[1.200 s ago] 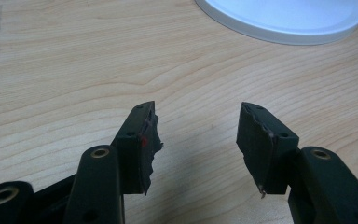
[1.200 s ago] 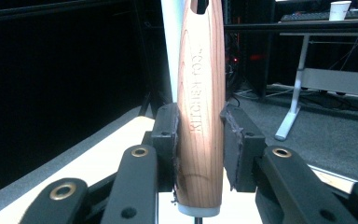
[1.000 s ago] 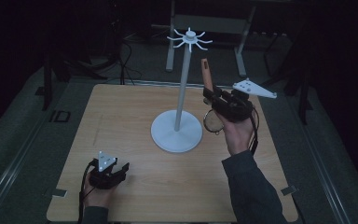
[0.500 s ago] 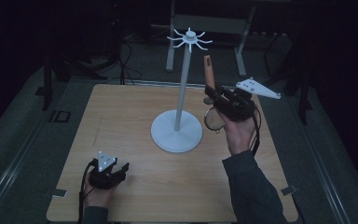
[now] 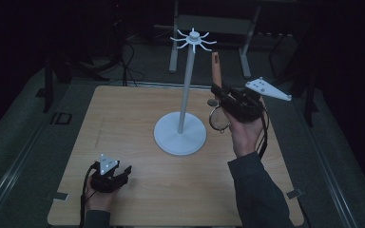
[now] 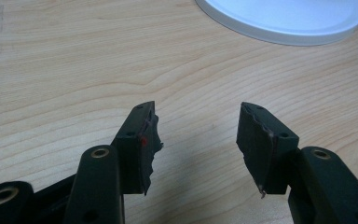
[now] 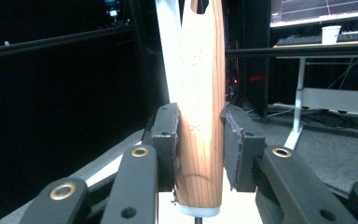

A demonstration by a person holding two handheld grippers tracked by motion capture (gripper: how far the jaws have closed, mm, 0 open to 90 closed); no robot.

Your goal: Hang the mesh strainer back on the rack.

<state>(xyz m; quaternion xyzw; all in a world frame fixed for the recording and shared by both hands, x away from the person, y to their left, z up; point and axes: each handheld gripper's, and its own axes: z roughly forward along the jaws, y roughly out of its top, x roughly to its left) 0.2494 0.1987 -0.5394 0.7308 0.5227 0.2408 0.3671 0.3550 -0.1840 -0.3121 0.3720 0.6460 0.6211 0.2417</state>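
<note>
High view: right hand-held gripper (image 5: 217, 90) clamps the utensil's wooden handle (image 5: 216, 70) upright, hanging hole topmost, likely to reach the white stand's hooks (image 5: 193, 39); left hand-held gripper (image 5: 123, 172) rests parted on the counter (image 5: 123, 118).

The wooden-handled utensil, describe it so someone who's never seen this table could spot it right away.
Find the tall white stand in the middle of the wooden table. Just right of its pole, the right gripper grips a wooden-handled utensil, handle up, with a round ring end hanging below. It is the only brown wooden piece off the table.
</note>
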